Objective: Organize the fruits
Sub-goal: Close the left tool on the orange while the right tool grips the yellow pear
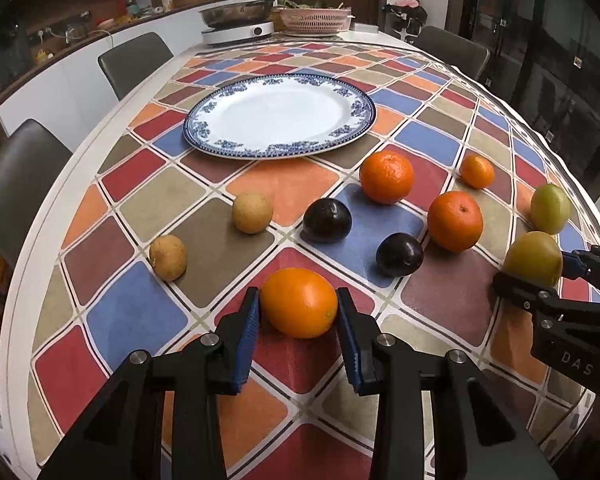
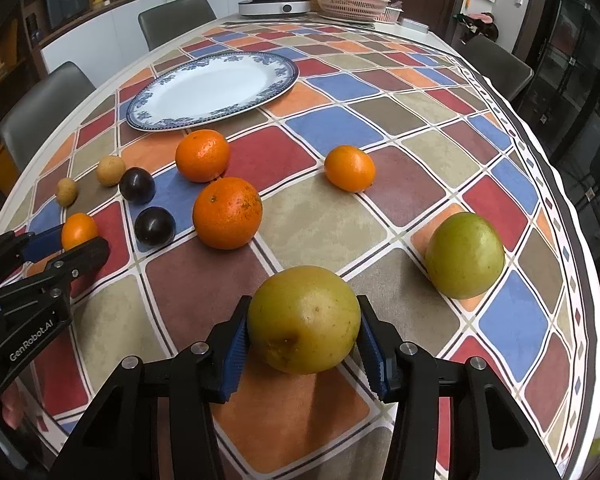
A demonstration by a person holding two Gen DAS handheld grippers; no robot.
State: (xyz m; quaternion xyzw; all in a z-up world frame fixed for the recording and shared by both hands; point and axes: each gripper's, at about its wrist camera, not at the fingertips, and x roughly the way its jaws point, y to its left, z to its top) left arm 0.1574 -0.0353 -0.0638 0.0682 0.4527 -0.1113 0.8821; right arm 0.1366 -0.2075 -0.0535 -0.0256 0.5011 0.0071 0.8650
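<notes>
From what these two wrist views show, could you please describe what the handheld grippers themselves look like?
Both are black plastic linkage frames with round silver pivot bolts and two fingers faced with ribbed blue pads. The left gripper carries white "GenRobot.AI" lettering on its side, seen from the right wrist view; the right gripper shows white letters "DAS". No cables or sleeves are visible.

Two wrist cameras, low over one table

Each looks steeply down along its own fingers, close to the cloth; both share the plate, the scattered fruit, and each other's gripper at the frame edge.
</notes>
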